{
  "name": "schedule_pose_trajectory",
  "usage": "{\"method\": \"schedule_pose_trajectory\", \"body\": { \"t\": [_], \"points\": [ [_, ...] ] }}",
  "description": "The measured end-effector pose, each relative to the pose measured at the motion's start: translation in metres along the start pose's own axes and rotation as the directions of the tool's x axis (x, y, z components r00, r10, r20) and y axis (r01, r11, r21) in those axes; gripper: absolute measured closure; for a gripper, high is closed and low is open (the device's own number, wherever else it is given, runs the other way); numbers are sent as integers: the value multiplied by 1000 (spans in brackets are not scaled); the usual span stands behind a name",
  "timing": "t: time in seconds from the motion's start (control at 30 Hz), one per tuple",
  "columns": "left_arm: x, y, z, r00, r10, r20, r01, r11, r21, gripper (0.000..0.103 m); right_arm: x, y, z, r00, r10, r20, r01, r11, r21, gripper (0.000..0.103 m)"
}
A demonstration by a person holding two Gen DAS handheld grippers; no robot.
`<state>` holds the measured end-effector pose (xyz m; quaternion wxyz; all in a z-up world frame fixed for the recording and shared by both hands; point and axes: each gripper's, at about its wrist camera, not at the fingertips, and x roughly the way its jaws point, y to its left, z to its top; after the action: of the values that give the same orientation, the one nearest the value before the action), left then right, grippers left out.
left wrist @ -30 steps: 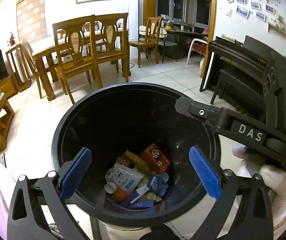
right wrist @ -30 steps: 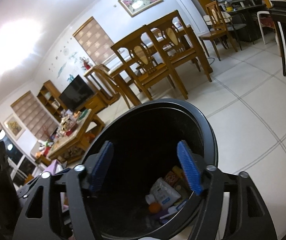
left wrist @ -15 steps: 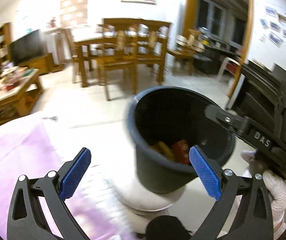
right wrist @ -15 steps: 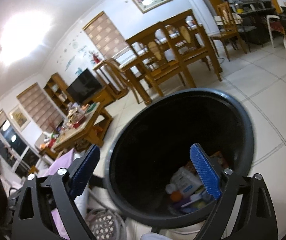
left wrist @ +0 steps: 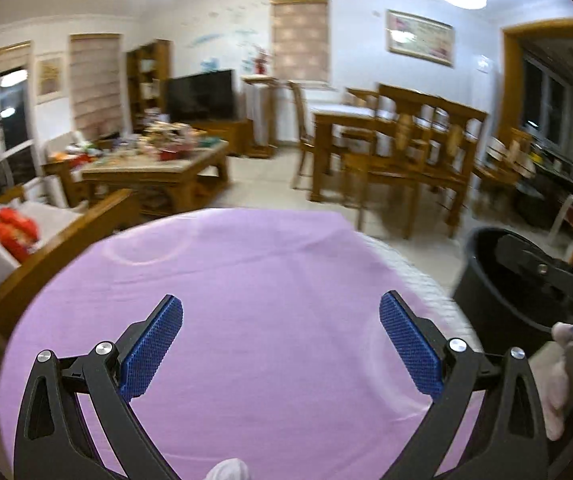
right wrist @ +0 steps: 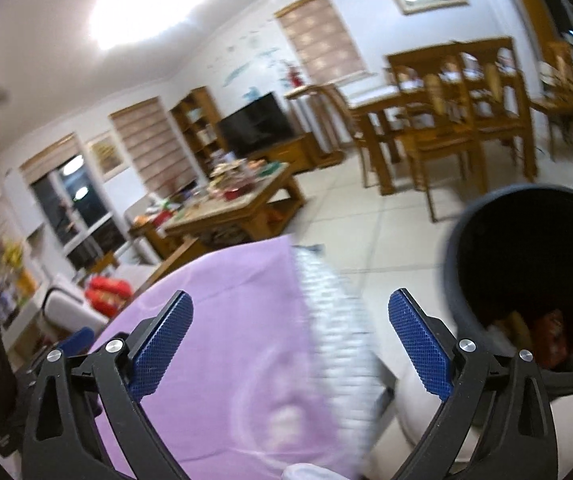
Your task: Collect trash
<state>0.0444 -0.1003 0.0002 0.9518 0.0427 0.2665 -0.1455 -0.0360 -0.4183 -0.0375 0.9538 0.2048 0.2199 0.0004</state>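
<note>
A black round trash bin (right wrist: 526,264) stands at the right on a white stool (right wrist: 418,408); red and yellow wrappers (right wrist: 542,332) lie inside it. In the left wrist view the bin (left wrist: 498,284) sits at the right edge. My left gripper (left wrist: 280,344) is open and empty above a purple cloth (left wrist: 246,280) on a round table. My right gripper (right wrist: 290,344) is open and empty over the cloth's right edge (right wrist: 222,344), left of the bin. No loose trash shows on the cloth.
A wooden coffee table (left wrist: 154,168) with clutter stands beyond the cloth. A dining table with chairs (left wrist: 398,148) is at the back right. A sofa with a red bag (left wrist: 10,232) is at the left. My right gripper's body (left wrist: 546,276) overlaps the bin.
Both grippers have swung left, away from above the bin and over the purple cloth. The bin has moved from centre to the right edge of both views. Both stay open.
</note>
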Motion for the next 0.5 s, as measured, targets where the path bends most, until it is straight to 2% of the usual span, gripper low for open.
{"method": "schedule_pose_trajectory", "body": {
  "t": [0.2,0.3,0.5],
  "points": [
    [-6,64,-11,988,152,13,-150,985,-82,5,29,89,-8,998,61,4,-60,989,-138,6],
    [-9,88,-12,980,197,19,-193,972,-133,5,42,128,-19,996,82,29,-74,975,-211,6],
    [-10,111,-15,971,239,34,-228,955,-187,5,57,168,-38,990,86,114,-49,953,-298,5]
  ]
}}
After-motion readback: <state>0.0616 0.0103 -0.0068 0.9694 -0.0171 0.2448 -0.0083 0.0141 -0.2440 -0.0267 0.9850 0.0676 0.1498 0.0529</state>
